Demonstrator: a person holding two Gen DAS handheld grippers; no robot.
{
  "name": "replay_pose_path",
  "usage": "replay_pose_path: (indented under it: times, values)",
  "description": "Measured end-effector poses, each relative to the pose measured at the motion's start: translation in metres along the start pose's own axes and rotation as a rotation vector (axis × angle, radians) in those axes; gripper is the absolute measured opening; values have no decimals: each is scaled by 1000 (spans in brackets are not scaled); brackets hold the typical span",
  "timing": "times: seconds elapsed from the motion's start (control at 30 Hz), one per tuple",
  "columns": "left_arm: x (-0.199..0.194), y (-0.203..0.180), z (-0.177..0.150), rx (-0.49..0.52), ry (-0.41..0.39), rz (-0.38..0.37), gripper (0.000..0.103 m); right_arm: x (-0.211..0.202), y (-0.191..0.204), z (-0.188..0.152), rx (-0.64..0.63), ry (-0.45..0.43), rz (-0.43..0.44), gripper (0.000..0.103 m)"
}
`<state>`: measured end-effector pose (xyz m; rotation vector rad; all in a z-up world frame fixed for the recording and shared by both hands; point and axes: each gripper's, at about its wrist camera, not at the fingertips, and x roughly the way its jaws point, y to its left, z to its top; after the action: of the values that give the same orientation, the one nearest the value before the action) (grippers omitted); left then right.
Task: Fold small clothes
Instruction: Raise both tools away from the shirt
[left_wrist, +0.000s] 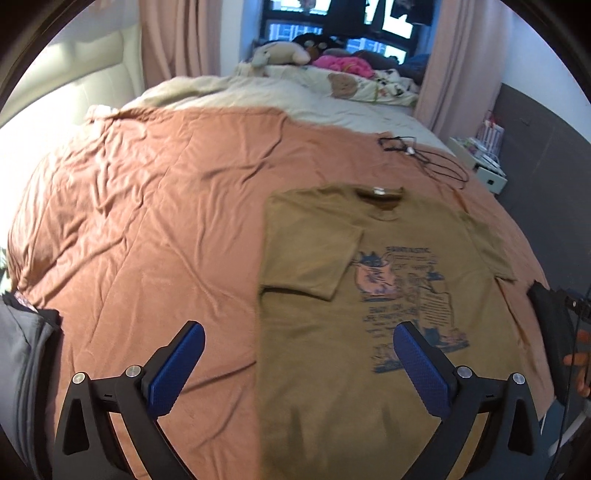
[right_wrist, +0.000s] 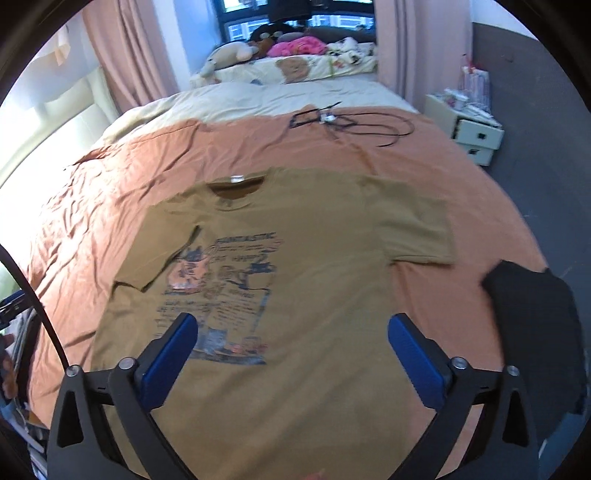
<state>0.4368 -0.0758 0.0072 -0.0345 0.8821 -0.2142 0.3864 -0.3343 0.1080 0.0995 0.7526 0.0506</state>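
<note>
Olive-brown cotton T-shirt (right_wrist: 295, 277) lies flat near the bed's (left_wrist: 147, 221) right edge, one sleeve folded in; both grippers, left (left_wrist: 299, 354) and right (right_wrist: 291, 343), fingers spread and empty, should next fold the opposite sleeve (right_wrist: 413, 229) symmetrically.

Orange-pink blanket (right_wrist: 129, 177) covers near part of bed, wrinkled. Cream duvet (right_wrist: 258, 99) beyond it. Black cable (right_wrist: 369, 127) looped on blanket's far edge. Plush toys (right_wrist: 229, 51) and pink cloth (right_wrist: 299, 46) piled by window (left_wrist: 332, 26). Pink curtains (right_wrist: 122, 62) either side. Pale drawer unit (right_wrist: 476, 136) against grey wall (right_wrist: 535, 110).
</note>
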Motion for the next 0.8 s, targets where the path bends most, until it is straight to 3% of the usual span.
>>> replay_pose_path:
  times: [0.17, 0.5, 0.8]
  values:
    - [-25, -25, -4, -6, -24, -39, 103, -27, -14, -6, 16, -10, -34, 103]
    - [-62, -86, -19, 12, -43, -73, 103, -69, -53, -32, 56, -16, 20, 103]
    - [-69, -140, -27, 60, -42, -104, 103, -103, -94, -52, 48, -54, 9, 103]
